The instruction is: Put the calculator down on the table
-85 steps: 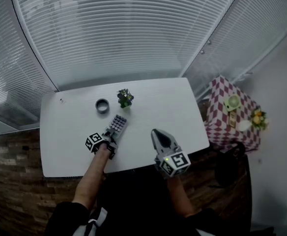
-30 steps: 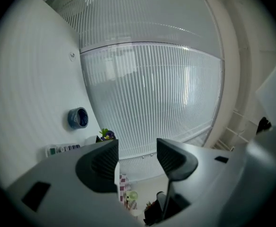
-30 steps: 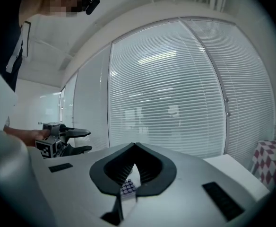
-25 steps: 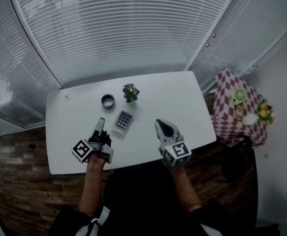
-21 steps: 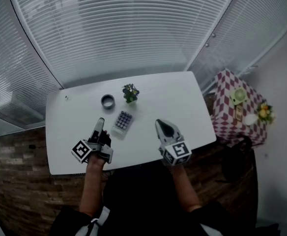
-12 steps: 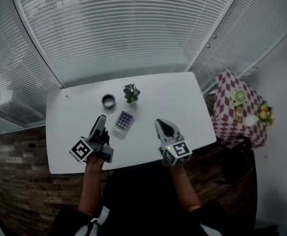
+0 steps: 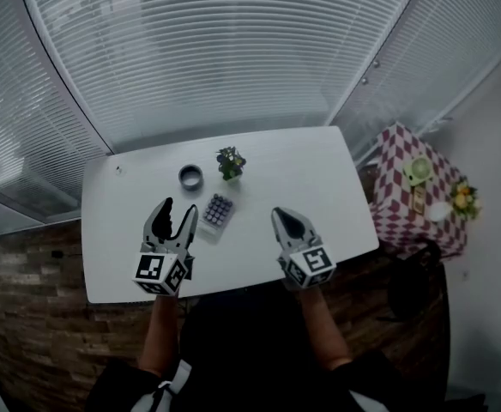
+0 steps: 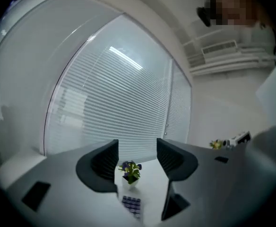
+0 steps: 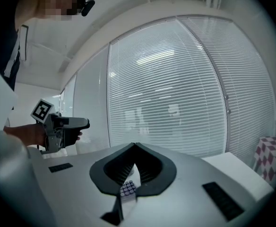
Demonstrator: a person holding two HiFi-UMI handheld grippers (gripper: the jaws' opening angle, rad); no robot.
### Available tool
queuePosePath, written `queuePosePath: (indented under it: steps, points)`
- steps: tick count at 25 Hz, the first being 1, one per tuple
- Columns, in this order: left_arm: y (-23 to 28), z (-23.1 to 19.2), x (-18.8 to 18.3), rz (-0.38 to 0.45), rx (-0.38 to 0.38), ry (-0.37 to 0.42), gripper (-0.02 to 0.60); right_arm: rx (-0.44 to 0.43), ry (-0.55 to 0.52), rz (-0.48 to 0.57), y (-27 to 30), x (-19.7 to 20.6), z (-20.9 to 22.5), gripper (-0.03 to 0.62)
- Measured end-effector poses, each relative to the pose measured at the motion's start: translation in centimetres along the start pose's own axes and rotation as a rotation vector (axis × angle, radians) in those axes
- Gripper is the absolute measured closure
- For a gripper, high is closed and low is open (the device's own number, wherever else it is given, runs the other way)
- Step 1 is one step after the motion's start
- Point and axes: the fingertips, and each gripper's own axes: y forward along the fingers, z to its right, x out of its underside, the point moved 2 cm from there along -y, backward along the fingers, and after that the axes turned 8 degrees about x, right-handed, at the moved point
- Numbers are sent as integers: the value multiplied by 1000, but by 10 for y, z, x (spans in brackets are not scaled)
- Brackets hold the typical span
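Note:
The calculator [image 7: 217,210], grey with purple keys, lies flat on the white table [image 7: 302,166], free of both grippers. My left gripper [image 7: 178,208] hovers just left of it, lifted off the table, its jaws open and empty. In the left gripper view the left gripper [image 8: 137,145] frames a small potted plant [image 8: 131,170], with the calculator [image 8: 132,205] low between the jaws. My right gripper [image 7: 280,215] is shut and empty, to the right of the calculator near the front edge. In the right gripper view the right gripper [image 9: 134,145] has the calculator [image 9: 127,188] showing under its closed jaws.
A grey ring [image 7: 190,177] and the potted plant [image 7: 229,161] stand just behind the calculator. A small table with a red-checked cloth [image 7: 405,196] holds several small items at the right. Window blinds [image 7: 216,50] run behind the table. The left gripper [image 9: 62,126] shows at the right gripper view's left.
The left gripper, earlier at the calculator's near end, has let it go and drawn back. Within the last second it rose and turned; its jaws now show apart. The right gripper held still.

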Motion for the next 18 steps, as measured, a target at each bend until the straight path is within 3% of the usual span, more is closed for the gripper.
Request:
queuePosePath:
  steps: [3,5,9,18]
  points:
    - [0,11,-18,44,-23,193,347,1,-12,7,1,-1,0,588]
    - [-5,16,-25,73,-40,278,347,1,-29,0,-1,0,0,588]
    - [-8,22,-27,125,-31,300,347,2,-22,-2,-3,0,1,588]
    - [-12,14,-18,80,-52,324,347,-3,-34,15,-4,-2,1,588]
